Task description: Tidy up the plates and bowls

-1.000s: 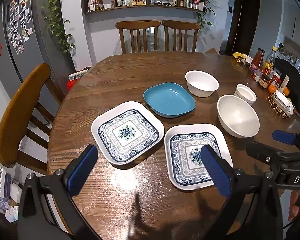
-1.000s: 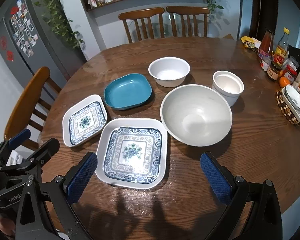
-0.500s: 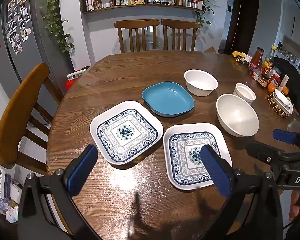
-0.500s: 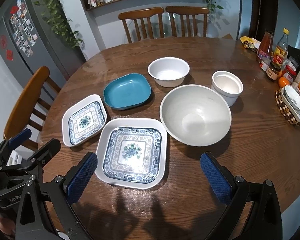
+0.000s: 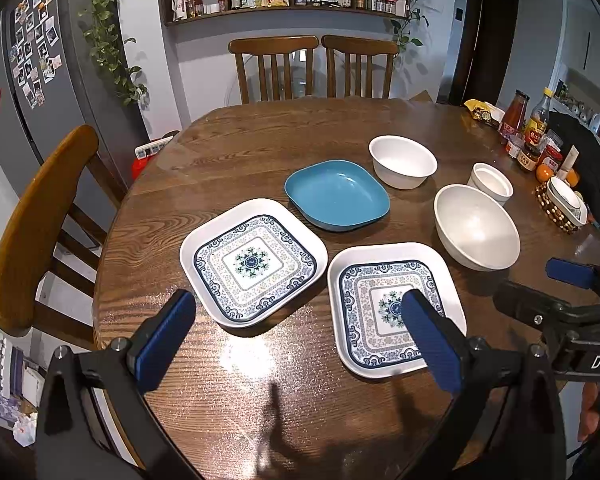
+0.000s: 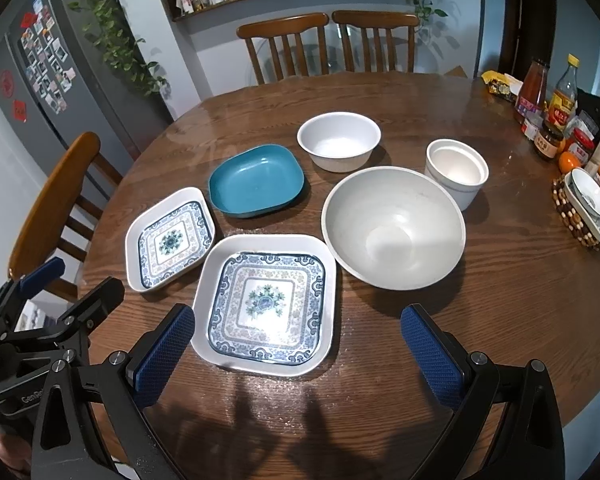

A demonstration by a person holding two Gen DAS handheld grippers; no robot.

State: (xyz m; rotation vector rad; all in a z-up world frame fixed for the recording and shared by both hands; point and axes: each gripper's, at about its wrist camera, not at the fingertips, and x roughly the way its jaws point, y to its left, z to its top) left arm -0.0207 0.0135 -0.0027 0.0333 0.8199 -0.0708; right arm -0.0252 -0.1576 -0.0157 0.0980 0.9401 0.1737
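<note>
Two square white plates with blue patterns lie side by side near the table's front: the left plate (image 5: 253,261) (image 6: 170,239) and the right plate (image 5: 394,308) (image 6: 266,304). Behind them sit a blue square dish (image 5: 337,195) (image 6: 256,180), a small white bowl (image 5: 403,161) (image 6: 339,140), a large white bowl (image 5: 476,232) (image 6: 394,227) and a white cup (image 5: 492,182) (image 6: 456,172). My left gripper (image 5: 298,334) hovers open above the front edge, before both patterned plates. My right gripper (image 6: 298,346) hangs open over the right plate's near edge, holding nothing.
The round wooden table (image 5: 260,148) has chairs at the far side (image 5: 274,68) and at the left (image 5: 36,216). Sauce bottles and jars (image 6: 552,112), oranges and a dish on a beaded trivet (image 6: 584,208) crowd the right edge. A grey fridge (image 5: 28,80) stands left.
Both views have drifted only slightly; the dishes sit where they were and both grippers stay open.
</note>
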